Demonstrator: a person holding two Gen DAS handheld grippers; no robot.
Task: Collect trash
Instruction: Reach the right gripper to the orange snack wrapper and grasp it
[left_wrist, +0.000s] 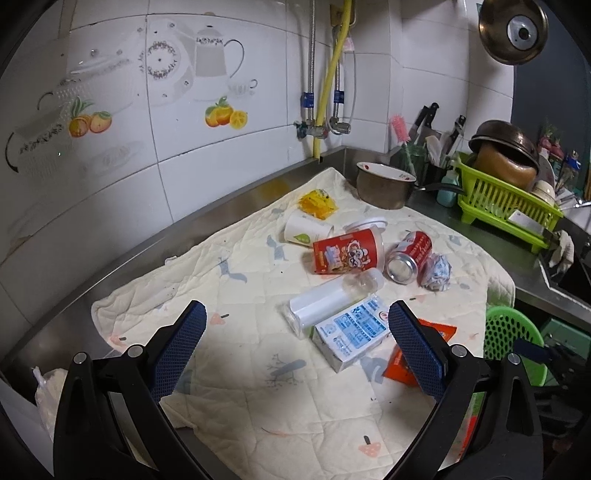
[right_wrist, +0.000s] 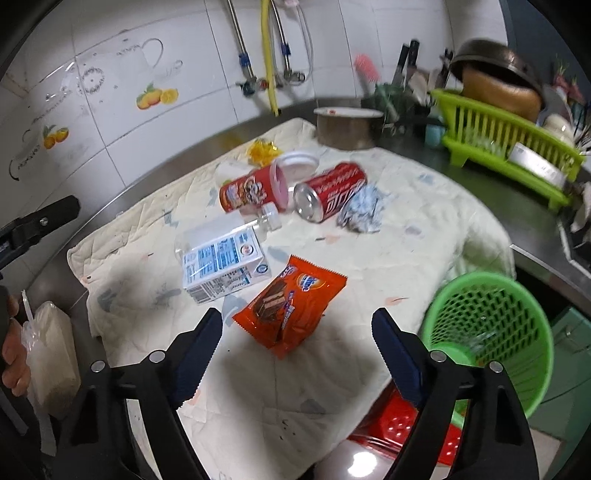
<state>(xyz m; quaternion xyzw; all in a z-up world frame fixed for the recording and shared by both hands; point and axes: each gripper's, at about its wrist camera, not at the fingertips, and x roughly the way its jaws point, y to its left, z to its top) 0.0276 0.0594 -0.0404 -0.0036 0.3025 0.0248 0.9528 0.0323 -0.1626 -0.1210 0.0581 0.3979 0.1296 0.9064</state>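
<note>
Trash lies on a cream quilted cloth (left_wrist: 240, 369): a white milk carton (left_wrist: 351, 336) (right_wrist: 221, 267), a clear plastic bottle (left_wrist: 328, 299), a red snack cup (left_wrist: 347, 251) (right_wrist: 255, 190), a red soda can (left_wrist: 406, 254) (right_wrist: 332, 192), a crumpled paper ball (left_wrist: 437, 271) (right_wrist: 364, 212), a white paper cup (left_wrist: 304, 229), a yellow wrapper (left_wrist: 317, 201) and an orange snack wrapper (right_wrist: 290, 306). A green mesh basket (right_wrist: 491, 332) stands at the cloth's right edge. My left gripper (left_wrist: 295, 317) is open above the cloth, left of the carton. My right gripper (right_wrist: 295, 325) is open over the orange wrapper.
A metal pot (left_wrist: 384, 184) stands at the back of the steel counter. A green dish rack (left_wrist: 506, 195) with bowls is at the right, with knives behind. A red stool (right_wrist: 402, 428) is below the counter edge. A tiled wall runs along the left.
</note>
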